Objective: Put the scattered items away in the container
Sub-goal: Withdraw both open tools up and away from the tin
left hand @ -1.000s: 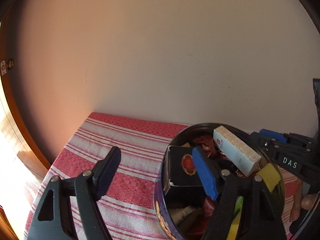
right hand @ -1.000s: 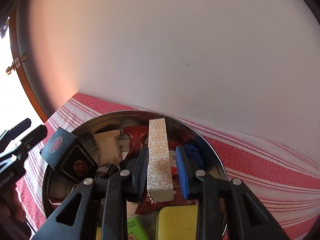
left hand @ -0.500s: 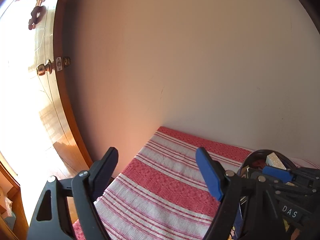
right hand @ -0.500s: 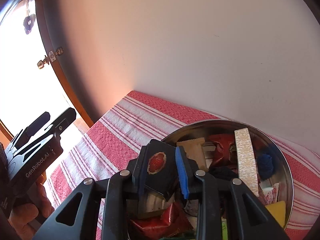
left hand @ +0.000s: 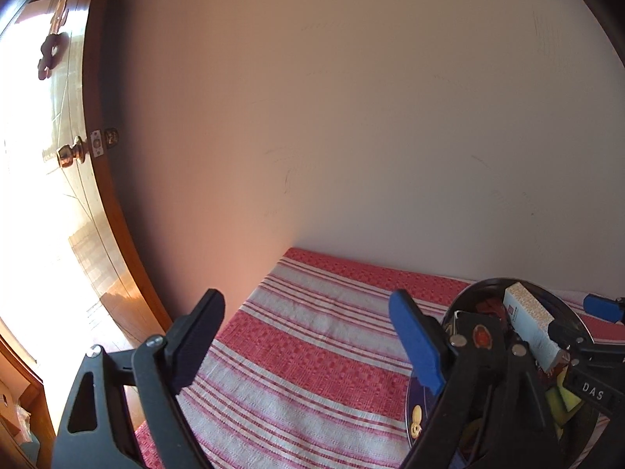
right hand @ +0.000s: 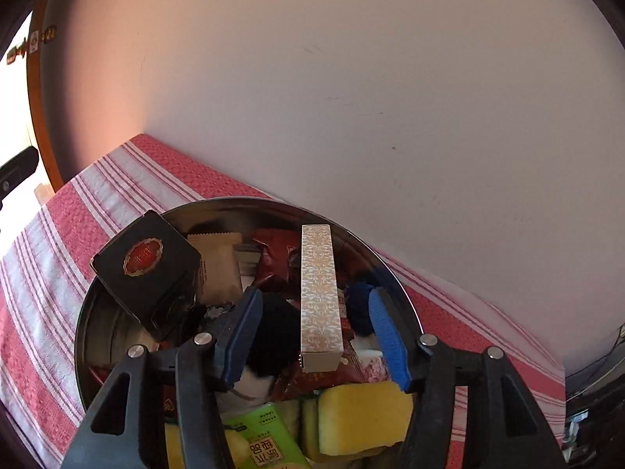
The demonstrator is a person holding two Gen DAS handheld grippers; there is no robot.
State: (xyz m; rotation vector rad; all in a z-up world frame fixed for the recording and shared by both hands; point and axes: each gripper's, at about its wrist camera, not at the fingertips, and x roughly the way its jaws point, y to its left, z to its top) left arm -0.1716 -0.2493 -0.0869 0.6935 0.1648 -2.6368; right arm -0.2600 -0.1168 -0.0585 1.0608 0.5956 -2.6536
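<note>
A round metal tin (right hand: 375, 250) on the red-striped cloth holds several items. Among them are a black box with a red emblem (right hand: 144, 262) leaning on the left rim, a long patterned beige box (right hand: 318, 293), a yellow sponge (right hand: 363, 414) and a green packet (right hand: 261, 437). My right gripper (right hand: 314, 328) hovers over the tin with its jaws opening. The patterned box lies between and below them, and neither pad touches it. My left gripper (left hand: 304, 305) is open and still widening above bare cloth, left of the tin (left hand: 461, 305), with nothing between its jaws.
A plain wall stands close behind the table. The striped cloth (left hand: 312, 351) ends at the table's left edge, beside a wooden door with a brass knob (left hand: 70, 156). Part of the left gripper (right hand: 15, 168) shows at the left edge of the right wrist view.
The left gripper has swung left off the tin to over the cloth and spread wider. The right gripper's jaws, narrow before, have spread apart over the patterned box.
</note>
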